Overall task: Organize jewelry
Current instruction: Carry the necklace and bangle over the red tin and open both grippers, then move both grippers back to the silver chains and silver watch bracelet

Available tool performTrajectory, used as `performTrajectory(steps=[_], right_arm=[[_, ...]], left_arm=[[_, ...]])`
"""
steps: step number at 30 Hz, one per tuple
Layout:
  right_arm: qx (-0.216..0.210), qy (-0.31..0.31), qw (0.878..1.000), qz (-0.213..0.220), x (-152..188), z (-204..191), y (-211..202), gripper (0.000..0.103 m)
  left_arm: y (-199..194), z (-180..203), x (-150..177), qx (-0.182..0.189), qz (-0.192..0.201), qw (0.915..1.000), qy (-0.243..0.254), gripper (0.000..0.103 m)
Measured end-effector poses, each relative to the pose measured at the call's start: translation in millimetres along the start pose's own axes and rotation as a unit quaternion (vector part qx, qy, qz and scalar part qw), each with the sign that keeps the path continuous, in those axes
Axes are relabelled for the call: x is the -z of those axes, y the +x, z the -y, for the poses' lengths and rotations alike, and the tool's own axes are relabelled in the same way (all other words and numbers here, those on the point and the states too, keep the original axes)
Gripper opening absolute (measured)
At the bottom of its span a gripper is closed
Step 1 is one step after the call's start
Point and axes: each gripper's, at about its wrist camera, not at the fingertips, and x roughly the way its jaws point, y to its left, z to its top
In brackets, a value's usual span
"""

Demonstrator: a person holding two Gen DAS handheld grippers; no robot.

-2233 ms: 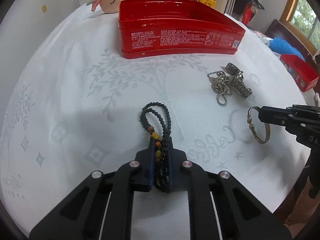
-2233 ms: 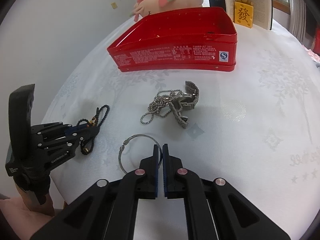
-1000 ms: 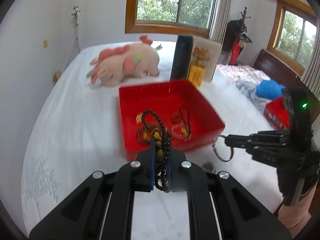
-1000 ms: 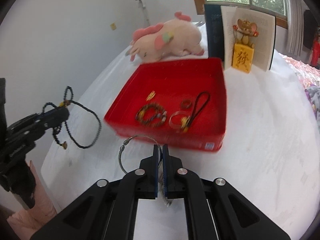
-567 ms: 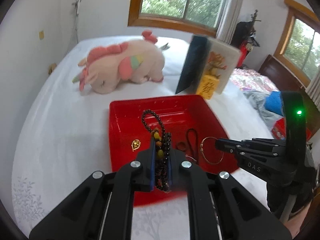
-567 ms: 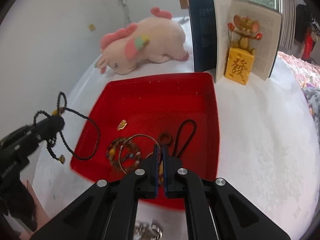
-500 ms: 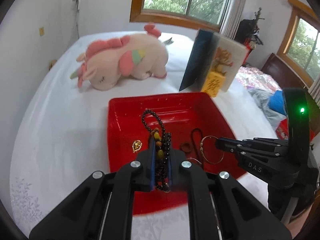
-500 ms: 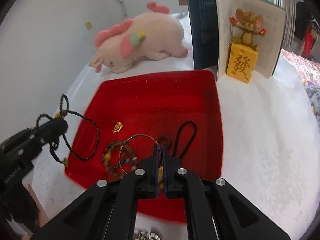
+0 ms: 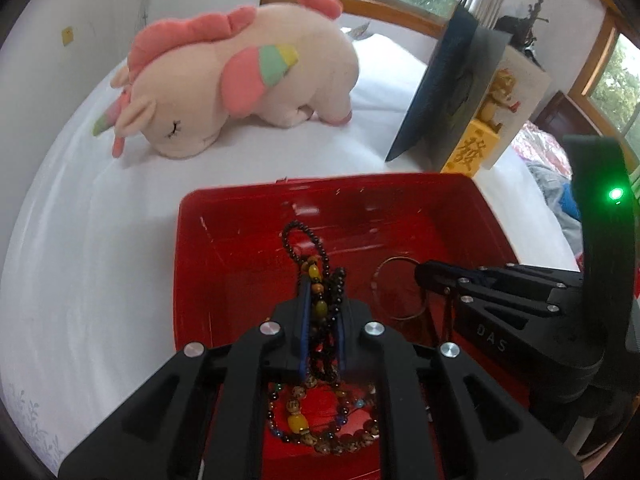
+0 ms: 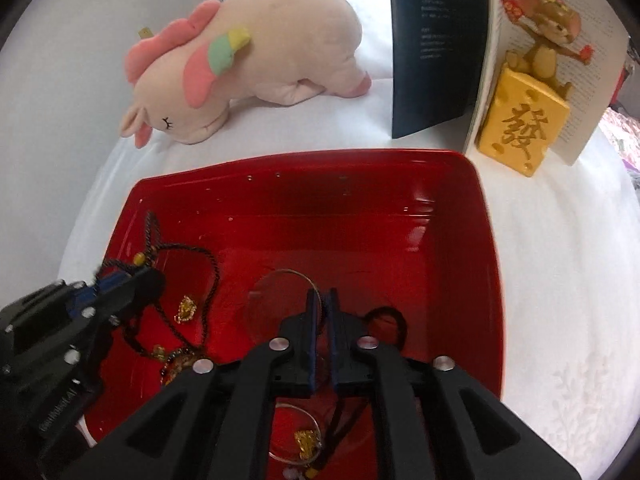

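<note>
A red tin box (image 9: 400, 190) (image 10: 312, 166) sits on the white cloth with several pieces of jewelry inside. My left gripper (image 9: 322, 320) (image 10: 132, 280) is shut on a black bead necklace (image 9: 316, 268) (image 10: 188, 252) and holds it over the box's left half. My right gripper (image 10: 323, 308) (image 9: 420, 276) is shut on a thin metal bangle (image 10: 276, 280) (image 9: 394, 292) and holds it over the middle of the box. A multicoloured bead bracelet (image 9: 304, 428) and a gold pendant (image 10: 186, 308) lie on the box floor.
A pink plush unicorn (image 9: 224, 80) (image 10: 248, 60) lies behind the box. An open book (image 10: 436, 40) (image 9: 452, 92) with a yellow mouse figurine (image 10: 524, 132) stands at the back right. A black cord loop (image 10: 384, 320) and a bangle with gold charm (image 10: 304, 440) lie in the box.
Both grippers lifted their pieces from the cloth, carried them forward and lowered them over the red box. The box now fills the lower half of both views.
</note>
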Motion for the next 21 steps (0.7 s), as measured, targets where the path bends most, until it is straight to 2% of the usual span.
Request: performTrajectory(steps=[5,10,17,19,21], right_arm=[[0.000,0.004,1.000,0.004,1,4,-4,0.009],[0.004,0.004,1.000,0.021,9,6,-22,0.009],[0.007,0.000,0.999,0.040,28,7,-50,0.010],[0.005,-0.004,0.999,0.045,35,7,-58,0.010],[0.001,-0.008,0.999,0.048,45,8,-69,0.010]], left_arm=[[1,-7,2,-0.004,-0.006,0.9999,-0.008,0.019],[-17,-3,8,-0.018,0.014,0.9997,0.000,0.037],[-44,1,24,-0.033,0.031,0.9990,0.006,0.044],[-52,1,31,-0.039,0.034,0.9987,0.006,0.050],[-62,1,40,-0.040,0.034,0.9986,0.006,0.051]])
